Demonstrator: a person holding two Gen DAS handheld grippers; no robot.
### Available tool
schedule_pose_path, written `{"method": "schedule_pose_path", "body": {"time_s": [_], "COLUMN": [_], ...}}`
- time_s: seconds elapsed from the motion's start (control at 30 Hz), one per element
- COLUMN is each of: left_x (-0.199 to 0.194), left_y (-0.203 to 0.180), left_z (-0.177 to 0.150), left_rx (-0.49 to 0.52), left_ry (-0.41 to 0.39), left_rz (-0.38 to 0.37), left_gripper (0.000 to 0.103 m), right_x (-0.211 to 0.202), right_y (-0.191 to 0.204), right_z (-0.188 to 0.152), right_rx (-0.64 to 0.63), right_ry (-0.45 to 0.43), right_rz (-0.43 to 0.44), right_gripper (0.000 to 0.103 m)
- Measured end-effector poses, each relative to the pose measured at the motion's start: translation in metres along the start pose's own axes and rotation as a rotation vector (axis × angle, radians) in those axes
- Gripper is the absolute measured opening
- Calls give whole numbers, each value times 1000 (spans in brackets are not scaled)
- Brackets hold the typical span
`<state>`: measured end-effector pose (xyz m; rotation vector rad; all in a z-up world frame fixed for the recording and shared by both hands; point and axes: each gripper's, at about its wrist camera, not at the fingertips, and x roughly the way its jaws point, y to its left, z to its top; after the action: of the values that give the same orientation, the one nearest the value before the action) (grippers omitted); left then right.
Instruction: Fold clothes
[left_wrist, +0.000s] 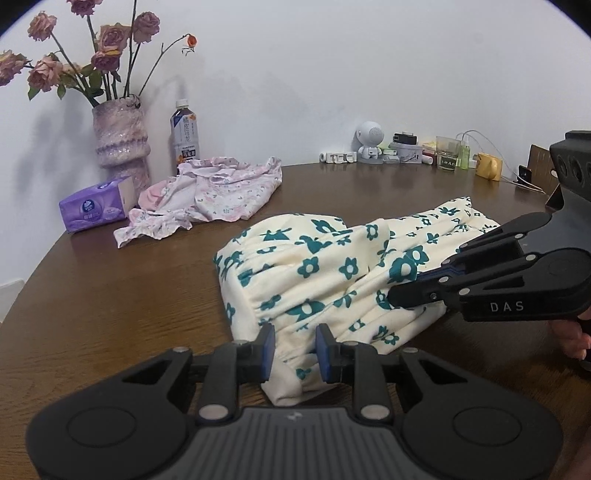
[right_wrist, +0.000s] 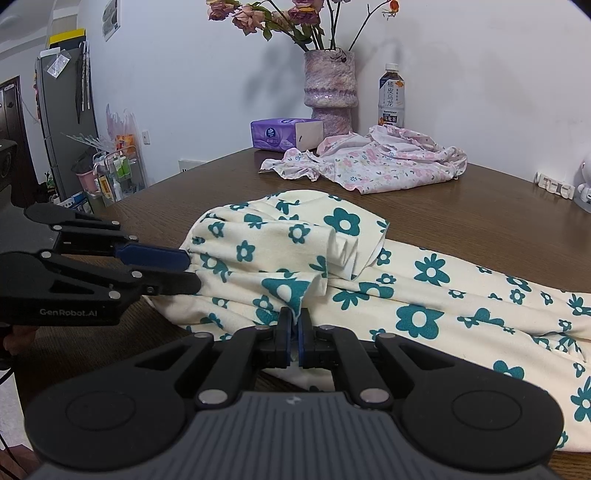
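Note:
A cream garment with teal flowers (left_wrist: 295, 266) (right_wrist: 424, 295) lies bunched and partly folded on the brown wooden table (left_wrist: 110, 295). In the left wrist view my left gripper (left_wrist: 295, 350) is at the garment's near corner, its blue pads closed on a thick bunch of the cloth. The right wrist view shows the same left gripper (right_wrist: 192, 271) at the garment's gathered left end. My right gripper (right_wrist: 295, 321) is shut on a thin raised fold of the garment. It enters the left wrist view from the right, where the right gripper (left_wrist: 406, 286) pinches the cloth.
A crumpled pink floral garment (left_wrist: 214, 195) (right_wrist: 373, 162) lies farther back. Behind it stand a purple tissue pack (left_wrist: 96, 208), a vase of roses (left_wrist: 120, 140) and a drink bottle (left_wrist: 184, 134). Small items (left_wrist: 406, 149) line the wall. A hand (left_wrist: 572, 336) holds the right gripper.

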<state>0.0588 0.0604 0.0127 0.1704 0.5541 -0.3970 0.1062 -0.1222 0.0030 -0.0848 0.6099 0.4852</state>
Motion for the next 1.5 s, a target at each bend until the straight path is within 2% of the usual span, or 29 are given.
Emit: {"method": "schedule_pose_path", "body": {"time_s": [1.5], "left_x": [1], "left_y": [-3], "left_z": [-1], "left_rx": [3], "left_ry": [3], "left_rz": [12], "left_gripper": [23], "right_x": [-2], "right_y": [0], "right_z": [-1], "right_rx": [8], "right_ry": [0], "right_rz": [5], "right_gripper": [5]}}
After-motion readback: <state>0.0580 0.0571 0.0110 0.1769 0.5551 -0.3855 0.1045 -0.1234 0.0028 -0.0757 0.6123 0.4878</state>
